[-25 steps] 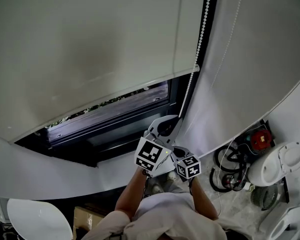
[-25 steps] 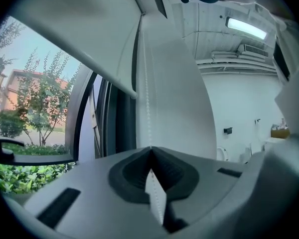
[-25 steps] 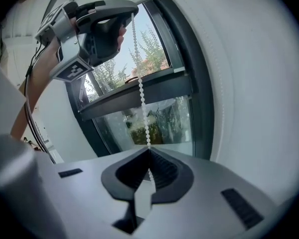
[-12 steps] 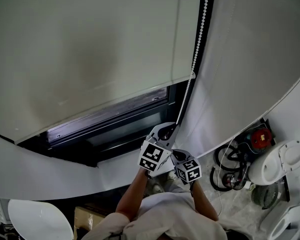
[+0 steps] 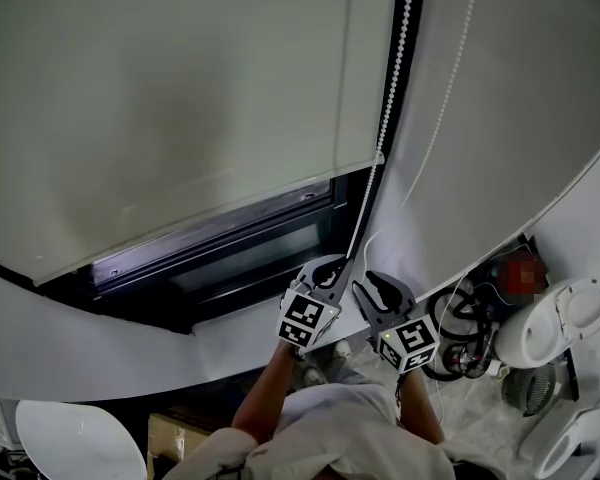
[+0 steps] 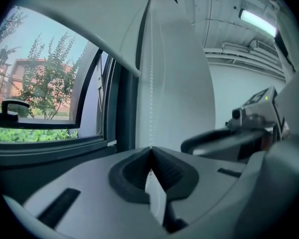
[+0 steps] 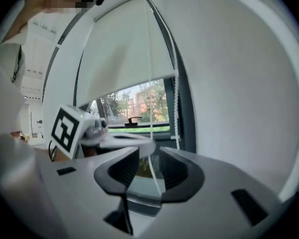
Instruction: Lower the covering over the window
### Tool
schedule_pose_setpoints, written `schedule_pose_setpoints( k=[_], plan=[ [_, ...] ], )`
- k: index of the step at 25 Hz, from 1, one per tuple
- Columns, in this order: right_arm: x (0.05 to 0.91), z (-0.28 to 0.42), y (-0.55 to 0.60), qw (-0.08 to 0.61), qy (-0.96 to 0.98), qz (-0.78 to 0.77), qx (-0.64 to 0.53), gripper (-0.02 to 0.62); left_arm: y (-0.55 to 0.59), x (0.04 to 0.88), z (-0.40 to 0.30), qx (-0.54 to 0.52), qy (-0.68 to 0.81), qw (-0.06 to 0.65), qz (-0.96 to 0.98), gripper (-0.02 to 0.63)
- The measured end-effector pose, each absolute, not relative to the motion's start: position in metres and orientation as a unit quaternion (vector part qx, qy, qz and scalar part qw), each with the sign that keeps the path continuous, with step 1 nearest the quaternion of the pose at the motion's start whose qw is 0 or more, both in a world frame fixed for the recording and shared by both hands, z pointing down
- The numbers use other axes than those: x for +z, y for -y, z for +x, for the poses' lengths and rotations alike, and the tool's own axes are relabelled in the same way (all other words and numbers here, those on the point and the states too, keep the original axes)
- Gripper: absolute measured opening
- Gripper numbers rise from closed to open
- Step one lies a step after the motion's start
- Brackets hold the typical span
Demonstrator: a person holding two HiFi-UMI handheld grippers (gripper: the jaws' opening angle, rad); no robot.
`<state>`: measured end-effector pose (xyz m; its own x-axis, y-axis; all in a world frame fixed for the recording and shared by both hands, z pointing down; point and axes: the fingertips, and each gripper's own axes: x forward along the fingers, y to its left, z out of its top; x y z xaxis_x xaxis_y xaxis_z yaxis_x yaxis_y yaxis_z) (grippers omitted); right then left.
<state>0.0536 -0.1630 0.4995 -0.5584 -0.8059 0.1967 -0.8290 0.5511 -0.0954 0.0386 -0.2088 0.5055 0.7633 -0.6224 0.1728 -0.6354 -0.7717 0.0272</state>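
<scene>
The white roller blind (image 5: pixel 180 98) hangs over most of the window; a dark strip of window frame (image 5: pixel 230 253) shows below its bottom edge. A white bead chain (image 5: pixel 392 68) runs down the blind's right side. My left gripper (image 5: pixel 333 266) is shut on this chain; its own view shows the chain (image 6: pixel 150 93) rising out of the shut left gripper (image 6: pixel 150 151). Just to its right, my right gripper (image 5: pixel 368 288) is open, its jaws having just been opening. In the right gripper view the chain (image 7: pixel 150 108) passes loose through the open right gripper (image 7: pixel 148 158).
Trees and a building show through the glass (image 6: pixel 35 98). On the floor at the right stand a white appliance (image 5: pixel 555 328), coiled cables (image 5: pixel 458 343) and a red item (image 5: pixel 520 273). A white round object (image 5: pixel 75 438) sits lower left.
The blind's bottom edge has come lower. My left gripper has sunk with the chain. The right gripper has let go of the chain, opened and risen to the right of the left one.
</scene>
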Motion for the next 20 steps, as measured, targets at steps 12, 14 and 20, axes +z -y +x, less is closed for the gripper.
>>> schedule_pose_setpoints(
  k=[12, 14, 20],
  plan=[
    [0.333, 0.038, 0.195, -0.032, 0.889, 0.451, -0.079, 0.109, 0.206, 0.508, 0.038, 0.069, 0.342, 0.040, 0.936, 0.014],
    [0.324, 0.035, 0.205, -0.035, 0.888, 0.450, -0.086, 0.103, 0.206, 0.508, 0.039, 0.068, 0.341, 0.040, 0.937, 0.014],
    [0.323, 0.034, 0.217, -0.066, 0.885, 0.455, -0.065, -0.002, 0.201, 0.507, 0.042, 0.062, 0.331, 0.047, 0.940, 0.014]
  ],
)
